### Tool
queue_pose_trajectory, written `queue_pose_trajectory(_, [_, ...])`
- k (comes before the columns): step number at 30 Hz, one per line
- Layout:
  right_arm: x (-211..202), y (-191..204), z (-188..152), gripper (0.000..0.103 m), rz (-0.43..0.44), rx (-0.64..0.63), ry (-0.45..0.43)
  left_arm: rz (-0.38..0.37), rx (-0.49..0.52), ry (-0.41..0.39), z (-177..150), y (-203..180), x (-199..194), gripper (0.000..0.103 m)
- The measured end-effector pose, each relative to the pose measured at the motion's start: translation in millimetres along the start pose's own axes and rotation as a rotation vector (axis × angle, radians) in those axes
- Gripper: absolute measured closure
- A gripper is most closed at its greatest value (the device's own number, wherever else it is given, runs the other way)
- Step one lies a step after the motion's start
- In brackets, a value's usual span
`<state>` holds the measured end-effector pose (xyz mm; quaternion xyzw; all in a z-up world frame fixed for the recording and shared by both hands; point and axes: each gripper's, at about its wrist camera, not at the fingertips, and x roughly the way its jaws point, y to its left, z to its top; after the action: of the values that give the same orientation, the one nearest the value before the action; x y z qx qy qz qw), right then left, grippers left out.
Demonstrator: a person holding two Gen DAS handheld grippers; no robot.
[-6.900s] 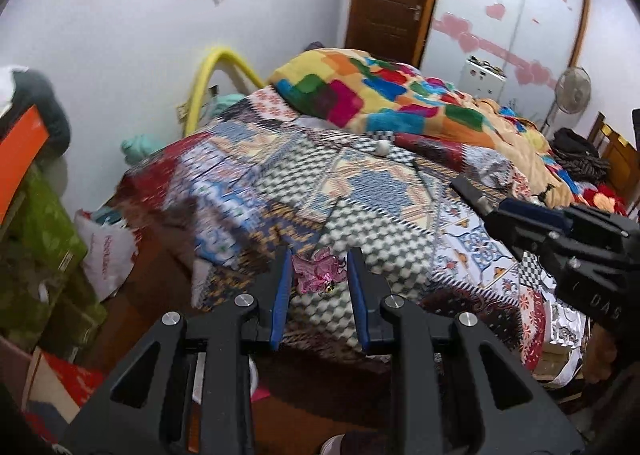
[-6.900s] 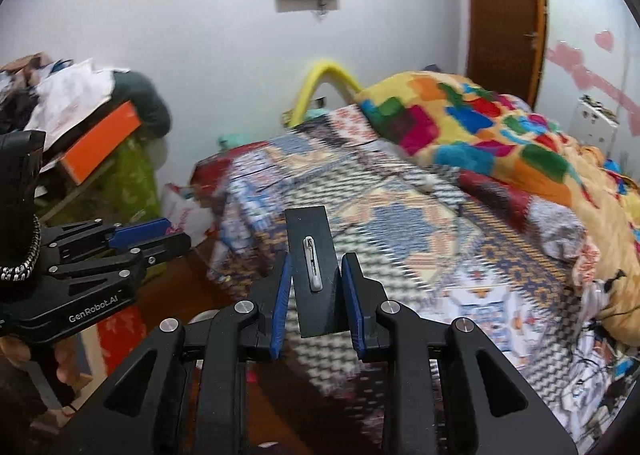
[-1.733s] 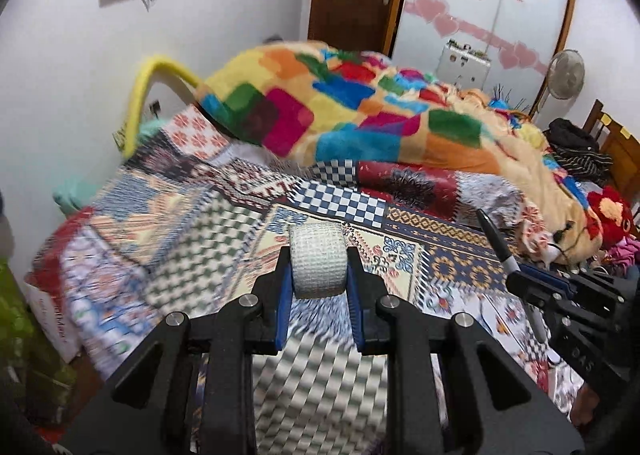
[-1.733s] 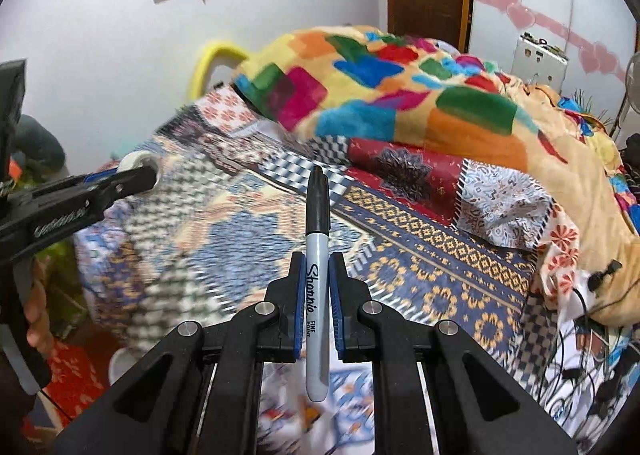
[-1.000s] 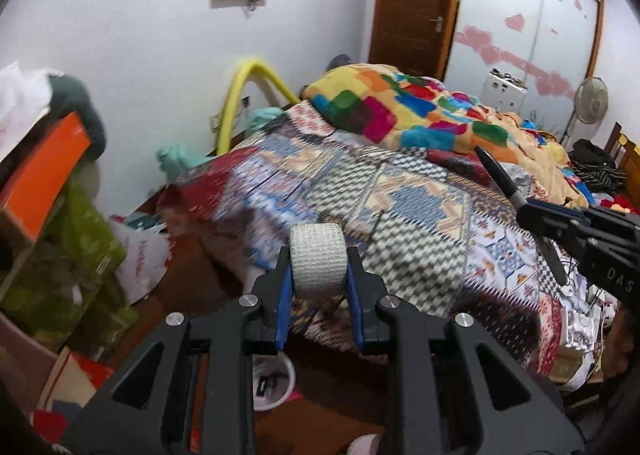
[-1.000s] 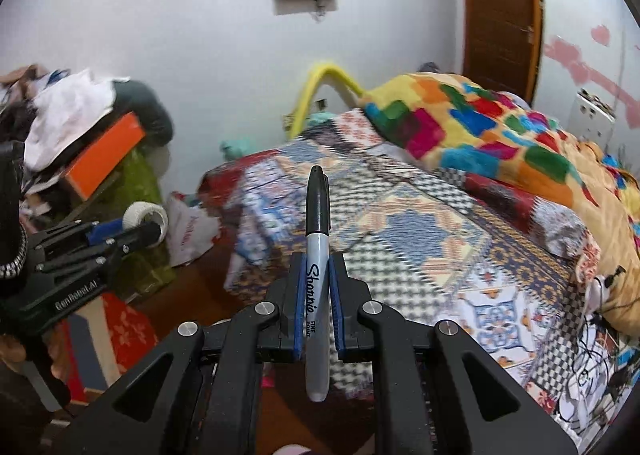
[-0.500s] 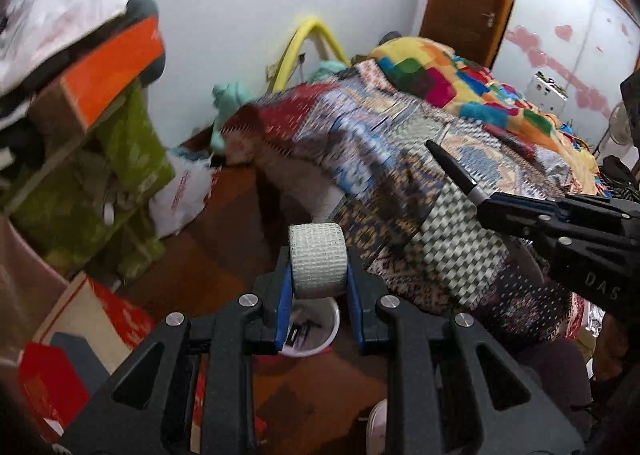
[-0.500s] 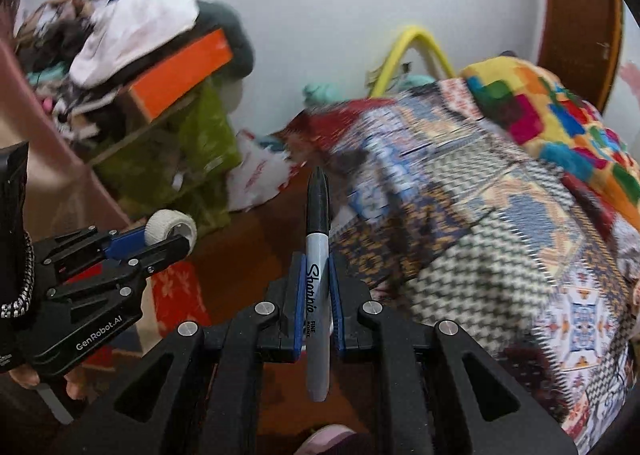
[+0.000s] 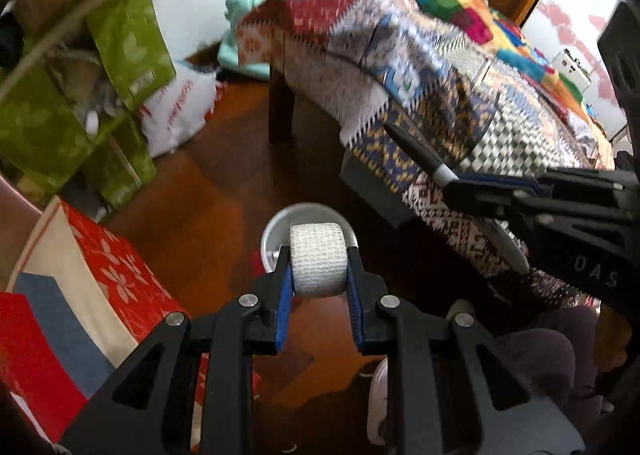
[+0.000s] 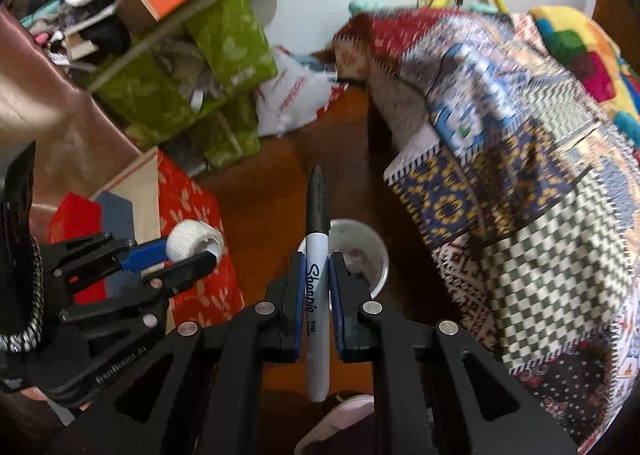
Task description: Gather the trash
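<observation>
**Both grippers loaded above the small bin**

I have a white gauze roll clamped between the fingers of my left hand-held gripper, directly above the small round white bin on the wooden floor. From the right wrist view the same roll sits at the tip of the left hand-held gripper, off to the left of the bin. My right hand-held gripper is clenched on a Sharpie marker, black cap pointing forward, its tip over the bin's near rim. Beside the bin, the patterned bedspread hangs off the bed. A red flowered box stands on the floor to the left, with green boxes stacked behind.
</observation>
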<state>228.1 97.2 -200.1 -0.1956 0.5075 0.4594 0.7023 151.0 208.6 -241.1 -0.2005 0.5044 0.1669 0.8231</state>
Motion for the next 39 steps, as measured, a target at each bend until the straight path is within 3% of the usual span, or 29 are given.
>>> queue_pose_trajectory(9, [33, -10, 27, 0.092, 0.022, 0.003, 0.056, -0.028, -0.048, 0.063, 8, 2, 40, 0.079])
queue_pose_trajectory(13, [33, -22, 39, 0.083, 0.041, 0.037, 0.064, -0.063, -0.096, 0.080, 22, 3, 52, 0.079])
queue_pose_trajectory(16, [25, -28, 40, 0.065, -0.007, 0.025, 0.032, -0.075, -0.115, 0.105, 34, 2, 63, 0.075])
queue_pose_trajectory(22, [3, -40, 30, 0.064, -0.046, 0.037, -0.014, -0.033, -0.095, 0.100, 44, -6, 60, 0.069])
queue_pose_trajectory(30, [-53, -44, 5, 0.064, -0.091, 0.063, -0.119, -0.033, -0.034, -0.049, 46, -30, -15, 0.069])
queue_pose_trajectory(39, [-179, -36, -45, 0.064, -0.197, 0.139, -0.395, -0.091, 0.121, -0.316, 35, -92, -144, 0.069])
